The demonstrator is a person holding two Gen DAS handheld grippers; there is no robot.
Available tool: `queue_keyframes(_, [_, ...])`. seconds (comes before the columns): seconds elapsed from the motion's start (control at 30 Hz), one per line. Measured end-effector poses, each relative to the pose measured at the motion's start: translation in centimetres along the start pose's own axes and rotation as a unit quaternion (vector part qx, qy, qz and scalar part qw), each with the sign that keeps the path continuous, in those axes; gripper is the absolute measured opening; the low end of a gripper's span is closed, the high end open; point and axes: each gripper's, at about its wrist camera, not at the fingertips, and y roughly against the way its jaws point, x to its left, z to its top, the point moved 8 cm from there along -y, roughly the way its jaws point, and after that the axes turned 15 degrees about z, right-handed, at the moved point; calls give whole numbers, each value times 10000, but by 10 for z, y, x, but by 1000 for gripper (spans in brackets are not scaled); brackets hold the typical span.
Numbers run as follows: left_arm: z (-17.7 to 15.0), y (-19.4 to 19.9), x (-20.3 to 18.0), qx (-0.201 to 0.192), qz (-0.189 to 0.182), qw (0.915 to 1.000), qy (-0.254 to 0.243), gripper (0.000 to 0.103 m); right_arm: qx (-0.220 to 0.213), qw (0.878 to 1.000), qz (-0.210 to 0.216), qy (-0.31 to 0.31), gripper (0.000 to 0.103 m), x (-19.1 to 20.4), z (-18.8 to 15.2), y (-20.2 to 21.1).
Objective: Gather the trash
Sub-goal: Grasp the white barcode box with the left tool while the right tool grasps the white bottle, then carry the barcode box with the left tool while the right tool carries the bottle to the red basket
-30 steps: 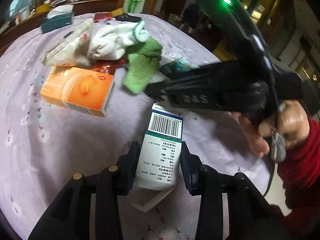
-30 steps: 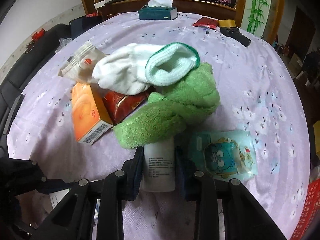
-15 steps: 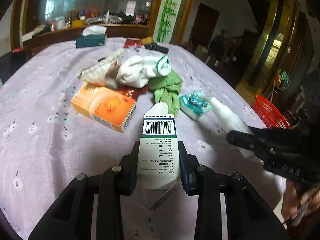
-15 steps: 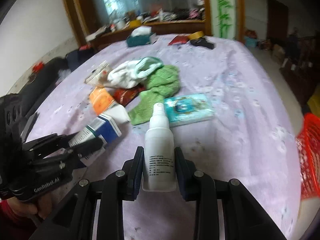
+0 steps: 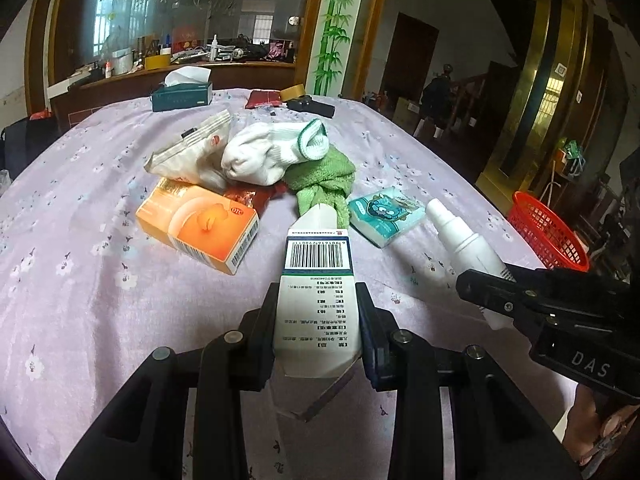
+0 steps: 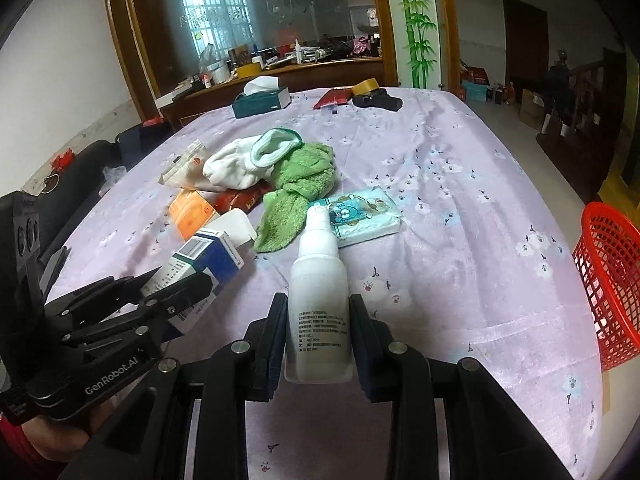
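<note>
My left tool (image 5: 318, 326) is clamped on a white carton (image 5: 318, 280) with a barcode panel, its jaws having just closed a little further with the carton between them, and the carton's loose bottom flap hangs out below the pads. My right tool (image 6: 318, 340) is closed snugly on the body of a white spray bottle (image 6: 318, 292), nozzle pointing away from me. Both pieces are held up off the lilac floral counter (image 6: 460, 208). I judge the step in hand to be carrying them to the red basket (image 6: 612, 280), which sits past the counter edge, well to the right of the bottle. To do it well I would swing the right tool over first, since it is the nearer of the two to the basket, keep the bottle level so it does not slip through the pads, and release only once it is over the basket's mouth. The carton should follow without being squeezed harder, because thin card will likely buckle and that flap could catch on the mesh rim. Crossing the two tools is the main risk, so I would stagger them. Farther from the basket, toward the middle of the counter, the orange box (image 5: 196, 226), the white sock (image 5: 272, 154), the green cloth (image 5: 324, 186) and the teal tissue pack (image 5: 384, 214) lie in a loose heap, with red and pale wrappers tucked beneath.
</note>
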Motion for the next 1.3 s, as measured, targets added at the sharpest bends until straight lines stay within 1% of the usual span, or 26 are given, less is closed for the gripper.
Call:
queue_keyframes(0.23, [4, 6, 0, -137, 129, 9998, -91, 33, -26, 10000, -17, 66, 32, 5, 2, 4])
queue_keyframes(0.8, [10, 18, 8, -287, 347, 9989, -86, 33, -65, 9999, -5, 158, 32, 12, 3, 8])
queue_keyframes(1.0, [16, 23, 8, -410, 491, 9979, -140, 33, -129, 9998, -17, 137, 32, 10, 5, 14])
queue_keyframes(1.3, [27, 32, -5, -601, 532, 9963, -309, 33, -288, 9995, -102, 47, 32, 1, 8, 29])
